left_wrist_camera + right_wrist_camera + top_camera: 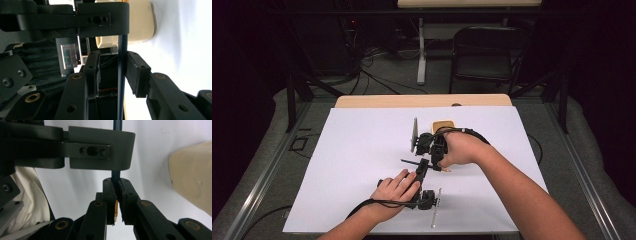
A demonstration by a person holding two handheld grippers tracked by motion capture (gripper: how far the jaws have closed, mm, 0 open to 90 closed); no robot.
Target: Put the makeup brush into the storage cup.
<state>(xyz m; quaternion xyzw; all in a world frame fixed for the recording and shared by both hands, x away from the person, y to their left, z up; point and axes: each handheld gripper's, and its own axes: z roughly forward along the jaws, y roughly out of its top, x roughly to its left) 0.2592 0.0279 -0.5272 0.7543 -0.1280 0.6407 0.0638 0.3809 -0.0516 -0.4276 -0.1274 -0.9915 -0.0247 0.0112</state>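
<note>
A thin dark blue pen point(408, 162) with an orange end point(445, 170) is held just above the white table point(357, 170), near its middle. My right gripper point(117, 182) is shut on the pen point(116, 173) close to that orange end. The right gripper point(435, 161) comes in from the right hand. My left gripper point(424, 166) reaches up from the left hand and meets it. Its jaws point(112, 65) straddle the pen's shaft point(121, 50). The shaft lies against one pad point(136, 72), with a gap to the other, so this gripper is open.
A cream-coloured cup point(443, 125) stands just behind the grippers, seen close in the gripper views point(135, 22) point(192, 182). Beyond the table's wooden far edge point(422, 100) are a black folding chair point(487, 55) and floor cables. White table surface lies left and right.
</note>
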